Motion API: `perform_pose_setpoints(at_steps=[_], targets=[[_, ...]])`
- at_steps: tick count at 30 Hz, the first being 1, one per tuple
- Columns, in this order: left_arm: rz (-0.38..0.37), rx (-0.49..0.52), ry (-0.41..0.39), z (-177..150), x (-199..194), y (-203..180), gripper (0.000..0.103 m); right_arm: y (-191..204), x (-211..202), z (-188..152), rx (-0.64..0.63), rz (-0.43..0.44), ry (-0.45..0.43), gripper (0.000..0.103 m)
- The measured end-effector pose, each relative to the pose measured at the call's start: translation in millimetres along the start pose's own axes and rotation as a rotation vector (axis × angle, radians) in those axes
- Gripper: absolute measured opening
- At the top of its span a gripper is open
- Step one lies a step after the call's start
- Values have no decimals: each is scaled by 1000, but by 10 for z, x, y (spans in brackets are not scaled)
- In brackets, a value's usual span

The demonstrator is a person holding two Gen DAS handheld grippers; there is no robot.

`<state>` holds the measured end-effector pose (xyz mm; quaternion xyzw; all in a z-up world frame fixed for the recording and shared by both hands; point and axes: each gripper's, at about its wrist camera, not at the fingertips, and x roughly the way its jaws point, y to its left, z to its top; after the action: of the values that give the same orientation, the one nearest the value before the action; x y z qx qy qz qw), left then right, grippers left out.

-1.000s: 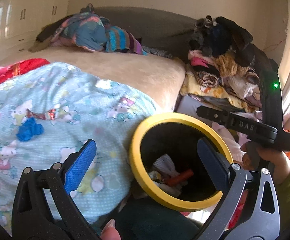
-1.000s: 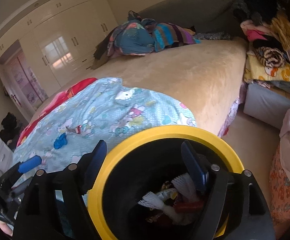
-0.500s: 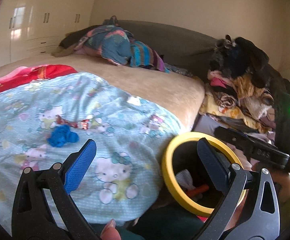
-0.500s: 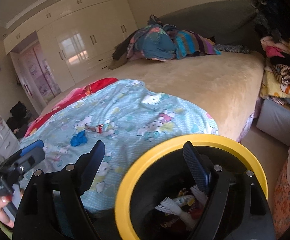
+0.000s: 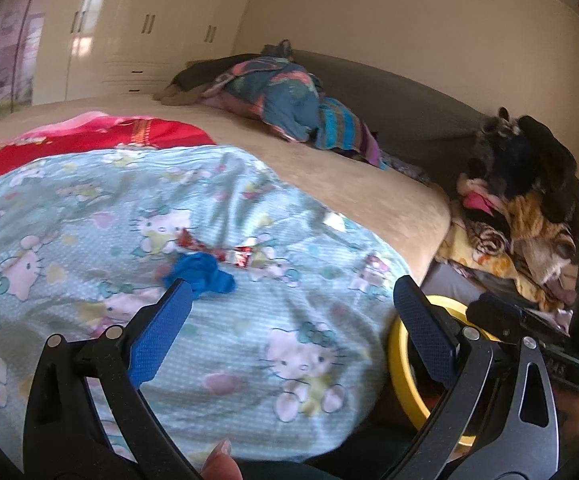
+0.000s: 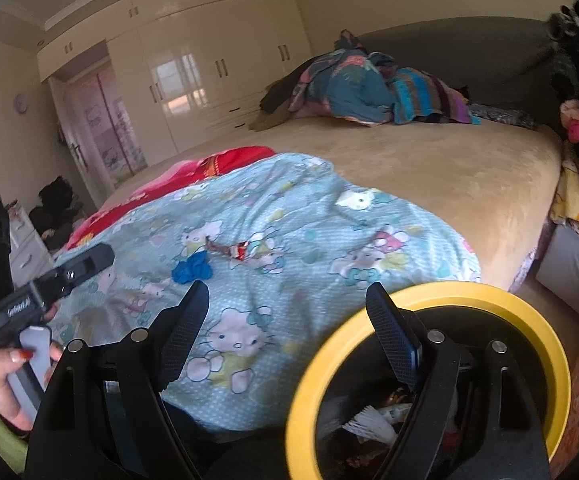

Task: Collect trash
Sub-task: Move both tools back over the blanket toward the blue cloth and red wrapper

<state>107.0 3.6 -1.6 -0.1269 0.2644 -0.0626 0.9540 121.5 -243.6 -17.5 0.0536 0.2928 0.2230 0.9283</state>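
A crumpled blue scrap [image 5: 201, 276] [image 6: 192, 269] lies on the light blue cartoon-print blanket [image 5: 89, 216] [image 6: 313, 216], with a red and silver wrapper [image 5: 225, 252] [image 6: 229, 249] just beyond it. My left gripper [image 5: 289, 296] is open and empty, its left fingertip close in front of the blue scrap. My right gripper [image 6: 287, 294] is also open and empty, hovering over the blanket's near edge. The yellow-rimmed black bin [image 6: 501, 300] [image 5: 399, 364] stands low by the bed, below my right finger, with white and red litter inside.
The tan bed [image 6: 429, 176] carries a heap of colourful bedding [image 6: 369, 88] at its far side and a red cover [image 5: 89, 140] at the left. Piled clothes [image 5: 521, 208] stand to the right of the bed. Cream wardrobes [image 6: 193, 64] line the far wall.
Both grippers have swung left, away from the bin and over the blanket. The blue scrap and wrapper now sit nearer the middle of each view. Both stay open.
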Motion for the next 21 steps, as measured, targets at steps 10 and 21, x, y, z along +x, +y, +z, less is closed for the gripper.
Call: perform_pose_setpoints(at_steps=[10,21], targets=[[49,-90,12,-20,62,511,93,308,517,141,-57,49,66,78],[45,-188,88,-127,329,892,66,541,1577,405,-106,52,163,78]])
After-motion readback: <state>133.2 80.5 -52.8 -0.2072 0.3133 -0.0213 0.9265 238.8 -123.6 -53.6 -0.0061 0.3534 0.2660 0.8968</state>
